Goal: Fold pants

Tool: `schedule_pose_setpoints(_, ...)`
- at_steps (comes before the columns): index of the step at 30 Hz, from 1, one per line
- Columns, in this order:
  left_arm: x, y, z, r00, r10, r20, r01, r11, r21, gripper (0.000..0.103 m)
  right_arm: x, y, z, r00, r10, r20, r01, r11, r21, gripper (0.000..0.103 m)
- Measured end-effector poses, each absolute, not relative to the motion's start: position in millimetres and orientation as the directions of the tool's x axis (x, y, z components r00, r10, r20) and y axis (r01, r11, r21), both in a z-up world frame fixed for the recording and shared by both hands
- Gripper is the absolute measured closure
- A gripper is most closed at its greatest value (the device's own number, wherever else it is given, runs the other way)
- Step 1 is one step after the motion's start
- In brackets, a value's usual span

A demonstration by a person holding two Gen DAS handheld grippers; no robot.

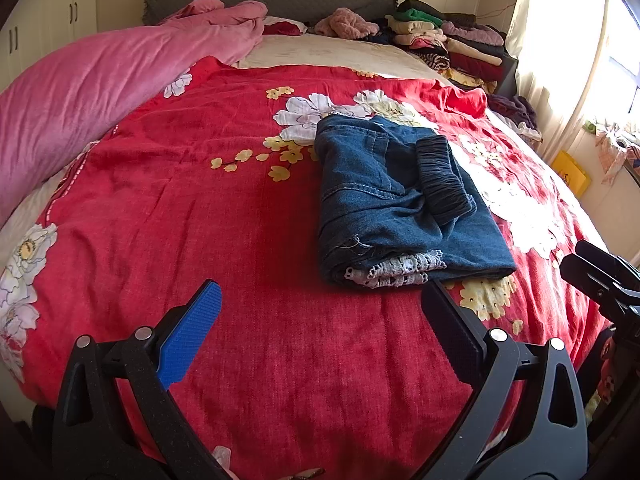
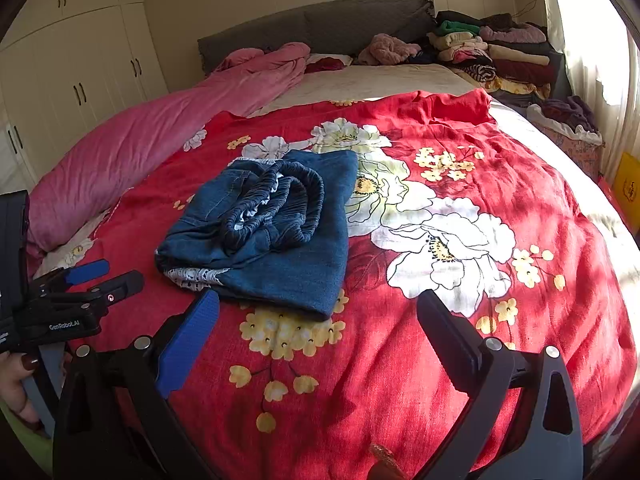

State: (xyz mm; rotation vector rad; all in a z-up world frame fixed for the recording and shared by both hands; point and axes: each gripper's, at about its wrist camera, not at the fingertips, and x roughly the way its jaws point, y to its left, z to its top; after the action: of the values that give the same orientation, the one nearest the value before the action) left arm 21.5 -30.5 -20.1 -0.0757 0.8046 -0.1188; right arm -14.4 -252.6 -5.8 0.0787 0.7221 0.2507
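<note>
While both grippers are hovering low over the near edge of the bed (image 2: pixel 520 208), neither is holding anything. Nearest the left wrist camera, the left gripper (image 1: pixel 320 332) is showing its jaws spread wide and empty, one blue pad and one black. The right gripper (image 2: pixel 320 328) is doing the same, jaws wide apart with only red bedspread (image 1: pixel 240 208) between them. A hand (image 2: pixel 16 384) is gripping the left tool's handle at the left edge of the right wrist view.

Just beyond the jaws, the pants (image 2: pixel 272 232) are lying as a compact folded bundle near the middle of the bed, toward its near edge. From the left gripper the bundle is sitting ahead and to the right, its near end just past the black pad. From the right gripper it is sitting ahead and to the left, its near corner just beside the blue pad. Both grippers look about equally close. The bundle's long axis is running away from the near edge toward the headboard (image 2: pixel 320 28).

Blue denim is showing, with the dark gathered waistband (image 1: pixel 444 176) resting on top and white lace trim (image 1: pixel 396 270) peeking from the near end. Folding looks largely done, though the waistband is sitting bunched.

Farther back, a pink duvet (image 1: pixel 80 92) is lying along the left edge, and stacked clothes (image 1: pixel 448 40) are filling the far right corner.
</note>
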Motion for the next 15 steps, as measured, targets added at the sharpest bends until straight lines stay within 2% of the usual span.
schedule_pose_setpoints(11,20.0,-25.9,-23.3,0.684,-0.132,-0.717,0.083,0.991,-0.103,0.009,-13.8,-254.8,-6.4,0.723,0.245,-0.646,-0.193,0.969,0.152,0.004)
schedule_pose_setpoints(15,18.7,-23.2,-22.9,0.686,-0.177,-0.706,0.114,0.984,-0.136,0.009,-12.7,-261.1,-7.1,0.725,0.23,-0.65,-0.18,0.973,0.144,0.004)
